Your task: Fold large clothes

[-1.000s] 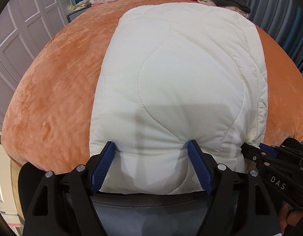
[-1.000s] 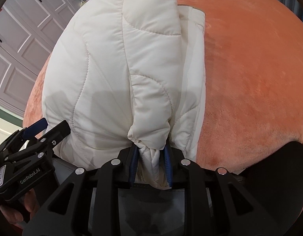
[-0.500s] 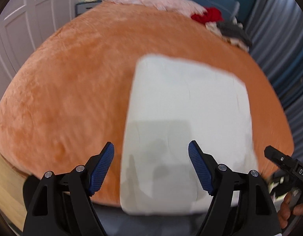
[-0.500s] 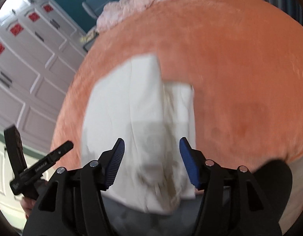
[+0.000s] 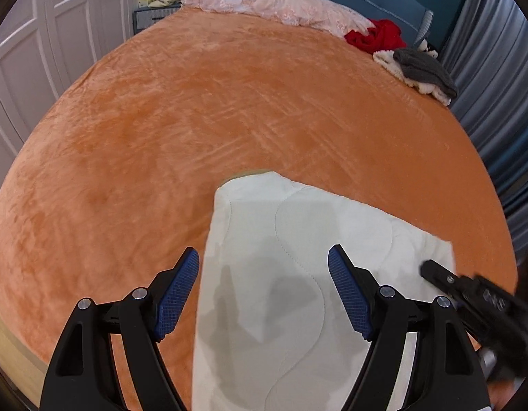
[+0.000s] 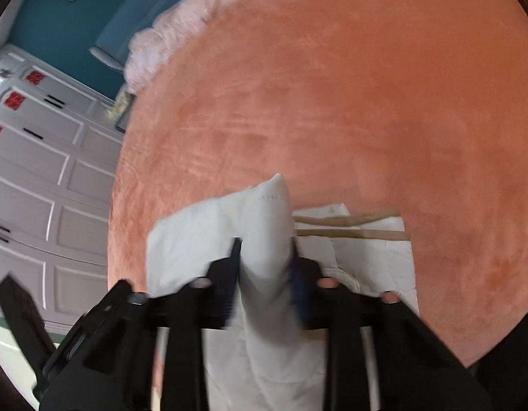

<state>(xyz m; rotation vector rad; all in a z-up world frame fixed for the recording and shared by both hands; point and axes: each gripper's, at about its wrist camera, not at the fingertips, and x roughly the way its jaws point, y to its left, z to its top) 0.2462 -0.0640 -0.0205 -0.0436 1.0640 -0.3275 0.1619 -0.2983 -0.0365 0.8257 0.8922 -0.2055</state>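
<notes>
A white quilted garment (image 5: 298, 226) lies folded on the orange bed cover (image 5: 229, 102), near the bed's front edge. My left gripper (image 5: 264, 251) hovers above it, open wide, and its blue pads (image 5: 176, 291) touch nothing. In the blurred right wrist view, my right gripper (image 6: 264, 246) has its jaws closing on a raised ridge of the garment (image 6: 267, 212), with the pads pressed to both sides. Tan trim (image 6: 349, 226) shows on the layer to the right of that ridge. The right gripper's black body (image 5: 476, 294) appears at the garment's right corner in the left wrist view.
At the bed's far end lie a pink lace cloth (image 5: 270, 0), a red garment (image 5: 377, 36) and a grey and cream pile (image 5: 421, 68). White wardrobe doors (image 5: 41, 51) line the left side. Blue-grey curtains (image 5: 496, 85) hang on the right.
Both grippers have pulled back and risen, so the garment looks smaller and lower in view. The right gripper let go of its bunch, opened, then closed on a ridge of the garment.
</notes>
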